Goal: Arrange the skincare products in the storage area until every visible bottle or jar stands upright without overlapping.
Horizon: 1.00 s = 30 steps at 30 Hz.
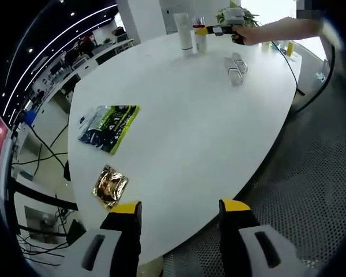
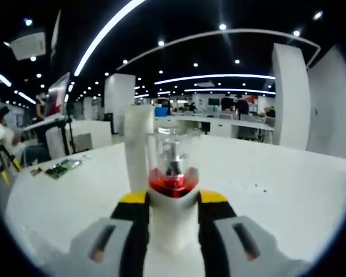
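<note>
**Pump bottle upright in the right gripper's jaws at the far end of the white table**

Here, the right gripper view shows close up what the left gripper view gives only from afar: a white pump bottle [image 2: 173, 216] with a red collar and a clear cap, standing between the yellow-tipped jaws of the right gripper [image 2: 173, 199], which press against both its sides. Its long axis is vertical, cap pointing up. Just behind it, a little to the left, a taller white tube [image 2: 137, 147] also stands upright, near the bottle; whether they touch cannot be told.

In the left gripper view the same cluster sits small at the far end of the white table [image 1: 184, 121]: the white tube [image 1: 183, 30] upright, the pump bottle [image 1: 200, 38] just beside it, and the right gripper [image 1: 210, 30] reaching in from the right, held by a person's hand [image 1: 251, 34]. This view adds two clear items [image 1: 235, 66] lying on their sides side by side, near the cluster, long axes running away from the camera; what they are is too small to tell. Well apart, nearer the camera, lie a green-and-black pouch [image 1: 108, 127] and a gold foil packet [image 1: 109, 186], both flat. The left gripper [image 1: 180, 209] hangs over the near table edge, jaws spread apart with nothing between them.
</note>
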{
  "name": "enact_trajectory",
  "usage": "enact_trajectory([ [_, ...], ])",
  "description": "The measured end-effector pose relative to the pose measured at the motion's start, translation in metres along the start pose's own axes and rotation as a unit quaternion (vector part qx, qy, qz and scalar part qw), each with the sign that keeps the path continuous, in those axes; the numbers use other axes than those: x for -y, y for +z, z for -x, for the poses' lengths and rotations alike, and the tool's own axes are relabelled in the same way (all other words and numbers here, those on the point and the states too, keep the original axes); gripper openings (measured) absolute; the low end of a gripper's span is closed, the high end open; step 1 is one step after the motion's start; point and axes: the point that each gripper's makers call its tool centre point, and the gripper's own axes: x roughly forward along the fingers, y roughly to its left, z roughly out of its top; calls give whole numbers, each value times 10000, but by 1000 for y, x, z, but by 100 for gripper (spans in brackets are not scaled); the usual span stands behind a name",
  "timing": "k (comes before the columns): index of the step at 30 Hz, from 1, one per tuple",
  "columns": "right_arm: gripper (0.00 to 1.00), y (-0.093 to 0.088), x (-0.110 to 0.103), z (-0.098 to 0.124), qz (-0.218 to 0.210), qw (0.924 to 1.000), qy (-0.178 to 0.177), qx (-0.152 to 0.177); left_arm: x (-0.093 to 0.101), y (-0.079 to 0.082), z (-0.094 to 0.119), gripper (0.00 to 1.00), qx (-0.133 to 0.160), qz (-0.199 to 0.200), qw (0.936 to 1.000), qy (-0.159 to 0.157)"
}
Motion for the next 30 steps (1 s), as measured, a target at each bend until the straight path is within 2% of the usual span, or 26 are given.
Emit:
enact_trajectory([
  [3, 31, 1, 0, 0, -76, 10000, 40, -31, 0, 1, 0, 55, 12, 3, 10000, 3],
  [5, 33, 2, -3, 1, -404, 9990, 179, -19, 0, 1, 0, 55, 12, -1, 10000, 2],
  [7, 35, 6, -1, 4, -282, 9994, 178, 74, 1, 0, 0, 56, 3, 6, 10000, -18],
  [14, 38, -12, -9, 6, -173, 9971, 627, -387, 1, 2, 0, 56, 63, 0, 10000, -22],
  [24, 28, -20, -2, 9, -158, 9945, 817, -641, 1, 2, 1, 55, 71, -27, 10000, -6],
  [30, 27, -20, -3, 8, -107, 9946, 807, -641, 0, 3, 1, 55, 82, -34, 10000, -3],
])
